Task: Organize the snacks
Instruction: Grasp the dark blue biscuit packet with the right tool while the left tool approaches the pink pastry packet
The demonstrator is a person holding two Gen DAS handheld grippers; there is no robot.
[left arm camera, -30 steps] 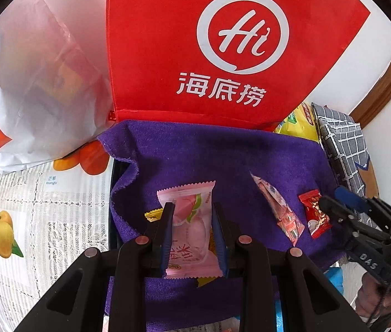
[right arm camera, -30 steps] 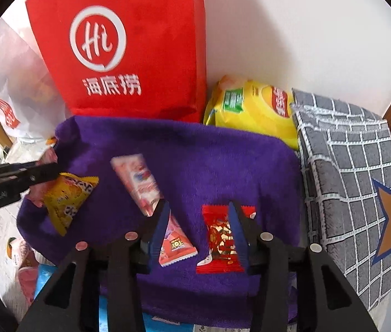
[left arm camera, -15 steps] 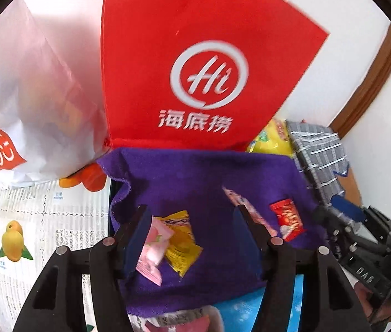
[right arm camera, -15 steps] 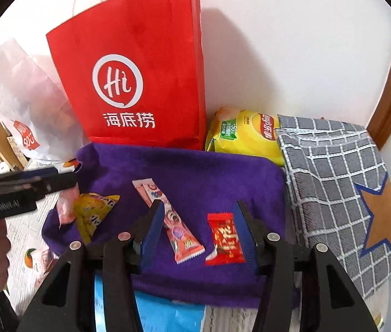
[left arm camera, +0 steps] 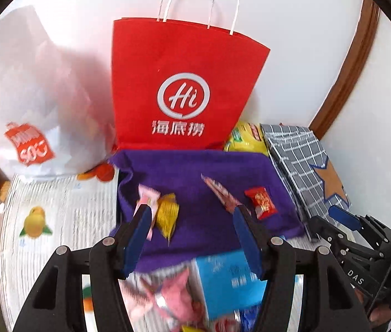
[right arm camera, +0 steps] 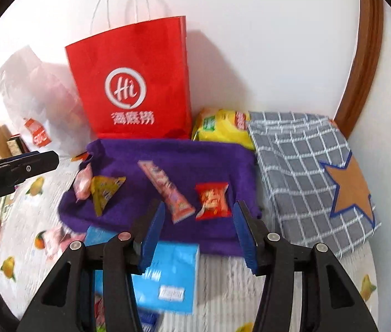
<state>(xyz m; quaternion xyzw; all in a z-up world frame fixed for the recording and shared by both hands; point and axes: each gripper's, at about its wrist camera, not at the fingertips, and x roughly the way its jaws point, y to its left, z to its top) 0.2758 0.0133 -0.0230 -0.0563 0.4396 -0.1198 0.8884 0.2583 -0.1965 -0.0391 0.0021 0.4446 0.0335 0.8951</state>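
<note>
Snacks [right arm camera: 212, 200] on purple cloth [right arm camera: 195, 155], bag [right arm camera: 131, 83] behind.

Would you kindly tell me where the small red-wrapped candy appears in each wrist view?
Left wrist: red candy lies right of centre on the purple cloth, near its right edge.
Right wrist: red candy lies at centre, just beyond the open tongs.
Shared landmark: the red paper bag behind the cloth.
</note>
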